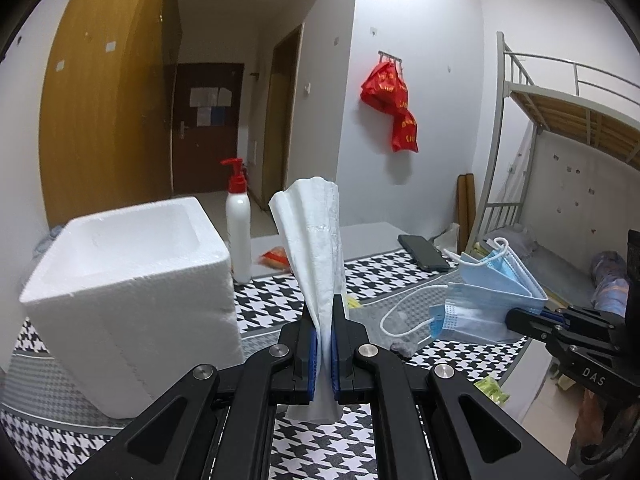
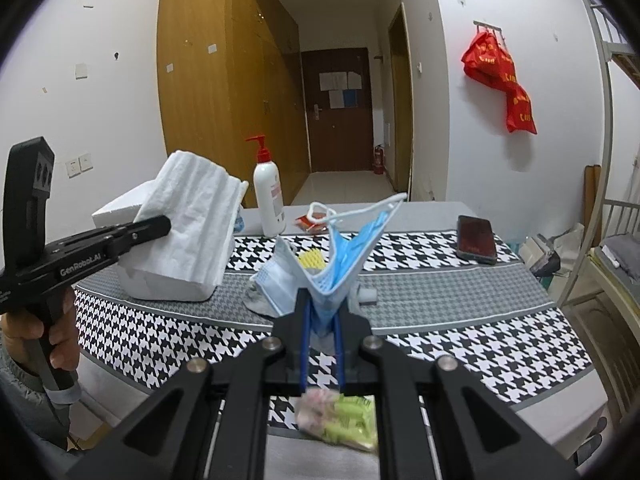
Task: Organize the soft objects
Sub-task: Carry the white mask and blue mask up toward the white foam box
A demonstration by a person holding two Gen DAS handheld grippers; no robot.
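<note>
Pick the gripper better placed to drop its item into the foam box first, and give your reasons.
Left, probably. The left gripper, shut on the white tissue, sits right beside the foam box. The right gripper, shut on blue masks, is farther off.

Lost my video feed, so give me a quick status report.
Left gripper shut on white tissue. Right gripper shut on blue face masks. Foam box open, nothing blocking it.

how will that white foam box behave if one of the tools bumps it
The white styrofoam box probably weighs little for its bulk, so a nudge may slide it across the houndstooth cloth. Thick walls look stiff; its open hollow top suggests it is empty.
</note>
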